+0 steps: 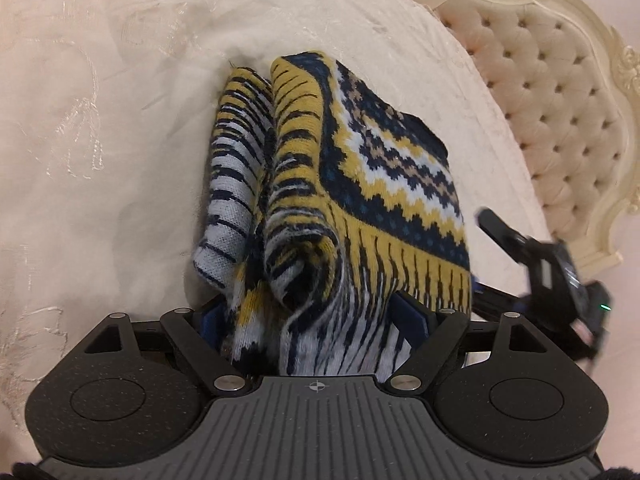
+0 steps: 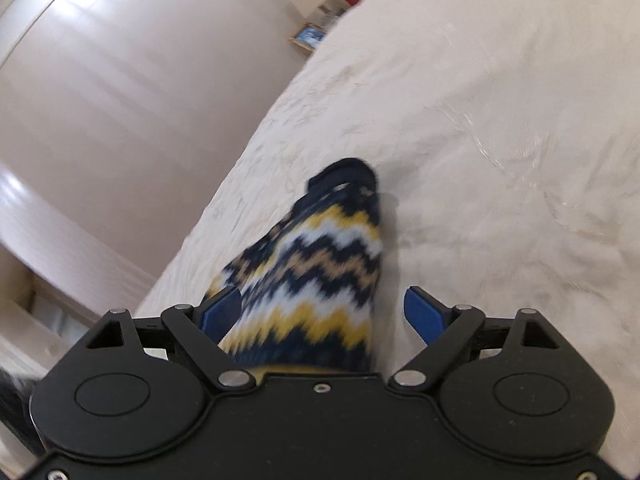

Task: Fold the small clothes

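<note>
A knitted garment (image 1: 360,168) in navy, yellow and white zigzag bands lies bunched and partly folded on the cream bedspread (image 1: 120,128). Its near end is heaped between the wide-apart fingers of my left gripper (image 1: 308,312), which is open; the blue pads (image 1: 408,312) show beside the cloth without squeezing it. My right gripper (image 1: 492,256) shows blurred at the garment's right edge in the left wrist view. In the right wrist view the garment (image 2: 320,264) runs between the fingers of the right gripper (image 2: 324,308). That gripper is open, with its right pad (image 2: 424,312) clear of the fabric.
A tufted cream headboard (image 1: 540,88) with a carved frame stands at the right of the bed. In the right wrist view the bedspread (image 2: 480,152) ends at an edge on the left, with glossy floor (image 2: 120,100) beyond it and a small framed picture (image 2: 308,36) far off.
</note>
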Tool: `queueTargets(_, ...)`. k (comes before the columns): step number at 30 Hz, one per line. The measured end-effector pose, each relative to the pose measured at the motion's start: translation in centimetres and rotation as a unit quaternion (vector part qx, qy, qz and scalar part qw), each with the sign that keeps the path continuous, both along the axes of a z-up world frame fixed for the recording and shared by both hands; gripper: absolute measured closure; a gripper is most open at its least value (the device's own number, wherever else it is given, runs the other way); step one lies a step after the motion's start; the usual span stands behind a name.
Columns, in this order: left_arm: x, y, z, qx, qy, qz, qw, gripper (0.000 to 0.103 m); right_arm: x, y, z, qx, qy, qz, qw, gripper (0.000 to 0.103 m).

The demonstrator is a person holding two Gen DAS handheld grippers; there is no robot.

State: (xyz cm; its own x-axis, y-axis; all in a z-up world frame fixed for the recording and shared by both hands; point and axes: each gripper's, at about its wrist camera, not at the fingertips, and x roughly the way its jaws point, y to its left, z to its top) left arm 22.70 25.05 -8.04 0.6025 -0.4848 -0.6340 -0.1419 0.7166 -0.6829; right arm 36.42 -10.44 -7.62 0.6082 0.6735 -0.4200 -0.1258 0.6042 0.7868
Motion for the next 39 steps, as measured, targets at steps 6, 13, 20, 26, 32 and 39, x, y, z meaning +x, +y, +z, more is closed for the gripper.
queueTargets(6, 0.7, 0.1, -0.9, -0.039, -0.009, -0.006, 0.9992, 0.024, 1.4, 0.9, -3.0, 0.080, 0.030, 0.025, 0.996, 0.050)
queueTargets(13, 0.3, 0.0, -1.0, -0.091, -0.006, -0.019, 0.9956, 0.057, -0.5, 1.2, -0.5, 0.046, 0.020, 0.013, 0.999, 0.056)
queueTargets(20, -2.2, -3.3, 0.7, -0.115, 0.013, -0.066, 0.9911, 0.057, -6.7, -0.5, 3.9, -0.012, 0.021, 0.023, 0.999, 0.056)
queueTargets(26, -7.2, -7.4, 1.4, -0.101, 0.045, -0.111, 0.9876, 0.057, -13.7, -3.6, 4.3, -0.038, 0.057, 0.026, 0.997, 0.055)
queueTargets(32, -10.5, -8.9, 1.4, 0.007, 0.065, -0.089, 0.9938, 0.050, -17.6, -4.3, 1.8, -0.118, 0.060, 0.005, 0.991, 0.046)
queueTargets(39, -12.4, -10.0, 3.8, 0.193, 0.014, -0.076, 0.9781, 0.032, -19.6, -3.2, 0.7, -0.159, 0.009, -0.030, 0.987, 0.037)
